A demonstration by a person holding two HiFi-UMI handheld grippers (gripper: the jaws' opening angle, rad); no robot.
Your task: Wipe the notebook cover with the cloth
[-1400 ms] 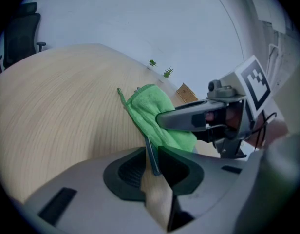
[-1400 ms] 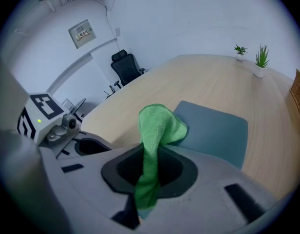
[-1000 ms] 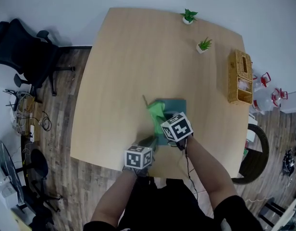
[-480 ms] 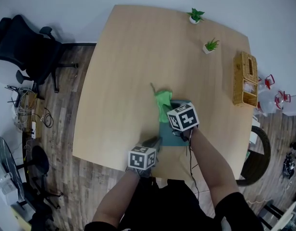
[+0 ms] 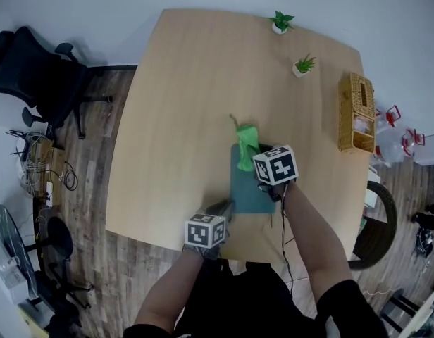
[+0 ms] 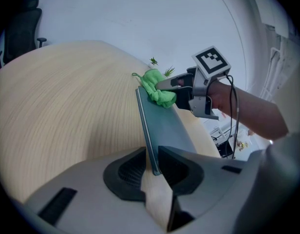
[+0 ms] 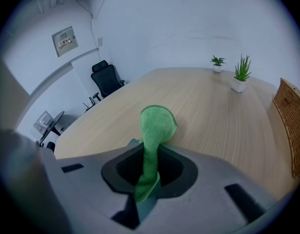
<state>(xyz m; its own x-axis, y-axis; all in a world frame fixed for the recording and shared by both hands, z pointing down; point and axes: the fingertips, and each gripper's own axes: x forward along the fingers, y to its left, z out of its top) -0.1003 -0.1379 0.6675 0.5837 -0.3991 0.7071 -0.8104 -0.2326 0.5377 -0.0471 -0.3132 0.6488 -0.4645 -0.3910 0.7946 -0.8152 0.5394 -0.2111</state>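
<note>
A teal notebook (image 5: pixel 251 189) lies flat on the wooden table (image 5: pixel 189 97), near the front edge. My left gripper (image 5: pixel 223 208) is shut on its near left corner; in the left gripper view the cover's edge (image 6: pixel 146 130) runs straight into the jaws of that gripper (image 6: pixel 154 165). My right gripper (image 5: pixel 261 158) is shut on a green cloth (image 5: pixel 246 144), which rests on the notebook's far edge. In the right gripper view the cloth (image 7: pixel 156 128) hangs out of the closed right gripper (image 7: pixel 149 179) and folds onto the table. From the left gripper view, the cloth (image 6: pixel 159 88) is bunched under the right gripper (image 6: pixel 164 85).
Two small potted plants (image 5: pixel 280 23) (image 5: pixel 300 65) stand at the table's far edge. A wicker basket (image 5: pixel 355 113) sits at the right edge. A black office chair (image 5: pixel 34 69) stands on the floor to the left.
My right gripper has slid the cloth across the cover, away from me, to the notebook's far edge. The left gripper has kept its hold on the corner.
</note>
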